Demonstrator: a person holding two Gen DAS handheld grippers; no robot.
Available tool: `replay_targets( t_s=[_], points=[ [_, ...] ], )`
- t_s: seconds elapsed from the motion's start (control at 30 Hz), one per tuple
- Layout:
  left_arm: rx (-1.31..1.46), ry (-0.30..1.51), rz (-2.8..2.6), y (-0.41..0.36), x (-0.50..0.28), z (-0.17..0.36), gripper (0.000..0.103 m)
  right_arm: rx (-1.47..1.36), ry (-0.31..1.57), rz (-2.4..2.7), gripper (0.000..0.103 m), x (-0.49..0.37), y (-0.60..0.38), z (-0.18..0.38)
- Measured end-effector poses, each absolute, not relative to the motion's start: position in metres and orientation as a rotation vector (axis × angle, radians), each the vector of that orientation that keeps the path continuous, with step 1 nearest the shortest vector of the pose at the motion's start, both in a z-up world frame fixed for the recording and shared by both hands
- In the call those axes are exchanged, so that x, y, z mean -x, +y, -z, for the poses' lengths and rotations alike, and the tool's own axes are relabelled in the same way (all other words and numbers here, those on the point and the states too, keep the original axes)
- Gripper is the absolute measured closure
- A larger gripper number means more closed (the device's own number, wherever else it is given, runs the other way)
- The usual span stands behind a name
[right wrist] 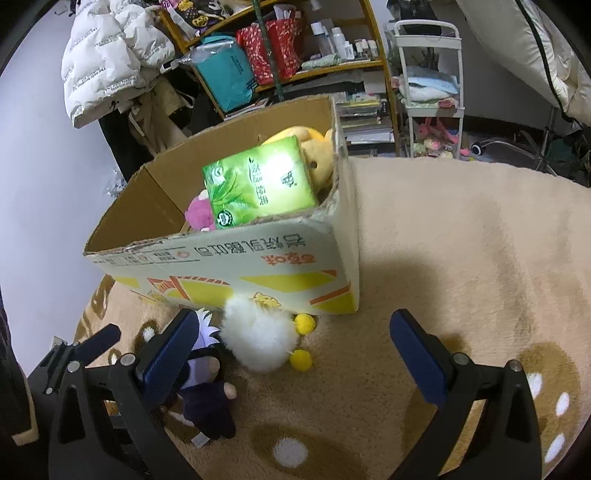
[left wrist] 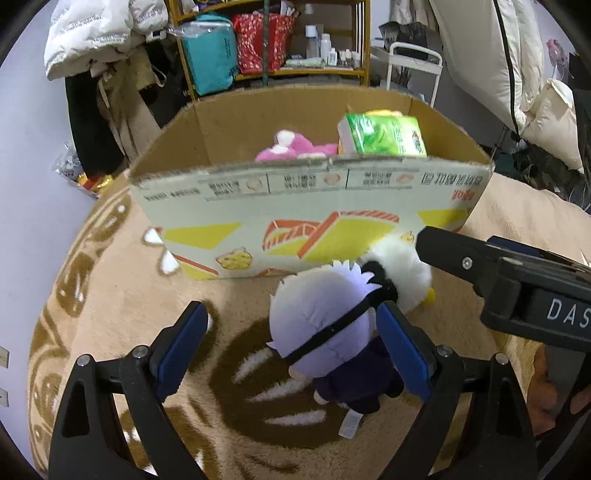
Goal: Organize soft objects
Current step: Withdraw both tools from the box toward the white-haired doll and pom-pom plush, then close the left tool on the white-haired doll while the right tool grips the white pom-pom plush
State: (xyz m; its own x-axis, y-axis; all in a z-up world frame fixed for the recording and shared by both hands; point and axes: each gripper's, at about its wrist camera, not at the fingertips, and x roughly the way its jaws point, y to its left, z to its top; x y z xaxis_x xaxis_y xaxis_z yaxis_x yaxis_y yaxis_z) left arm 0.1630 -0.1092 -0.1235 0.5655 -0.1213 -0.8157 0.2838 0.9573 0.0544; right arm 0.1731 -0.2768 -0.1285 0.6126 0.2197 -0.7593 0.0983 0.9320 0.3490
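A cardboard box [left wrist: 295, 210] stands on the beige blanket and holds a green tissue pack [left wrist: 384, 134], a pink plush [left wrist: 291, 147] and, in the right wrist view, a yellow plush [right wrist: 314, 155]. In front of the box lie a white-haired doll in dark clothes [left wrist: 328, 332] and a white fluffy plush with yellow feet [right wrist: 258, 336]. My left gripper [left wrist: 291, 343] is open, its right finger touching the doll's head. My right gripper [right wrist: 291, 354] is open above the fluffy plush, with the doll [right wrist: 207, 391] at its left finger.
The box [right wrist: 229, 258] takes up the blanket's far side. A shelf [left wrist: 273, 44] with bags, a white jacket [left wrist: 92, 33] and a white cart [right wrist: 428, 85] stand behind. The right gripper's body [left wrist: 517, 288] reaches in from the right in the left wrist view.
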Motion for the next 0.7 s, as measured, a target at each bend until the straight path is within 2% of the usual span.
replay_targets(
  t_s=[0.43, 0.7],
  points=[
    [-0.124, 1.029, 0.268, -0.104, -0.178, 0.146, 0.011, -0.418, 0.987, -0.105, 0.0, -0.19, -0.273, 0.156],
    [-0.119, 1.073, 0.277, -0.104, -0.184, 0.161, 0.01, -0.416, 1.023, -0.143, 0.017, -0.194, -0.266, 0.165]
  ],
)
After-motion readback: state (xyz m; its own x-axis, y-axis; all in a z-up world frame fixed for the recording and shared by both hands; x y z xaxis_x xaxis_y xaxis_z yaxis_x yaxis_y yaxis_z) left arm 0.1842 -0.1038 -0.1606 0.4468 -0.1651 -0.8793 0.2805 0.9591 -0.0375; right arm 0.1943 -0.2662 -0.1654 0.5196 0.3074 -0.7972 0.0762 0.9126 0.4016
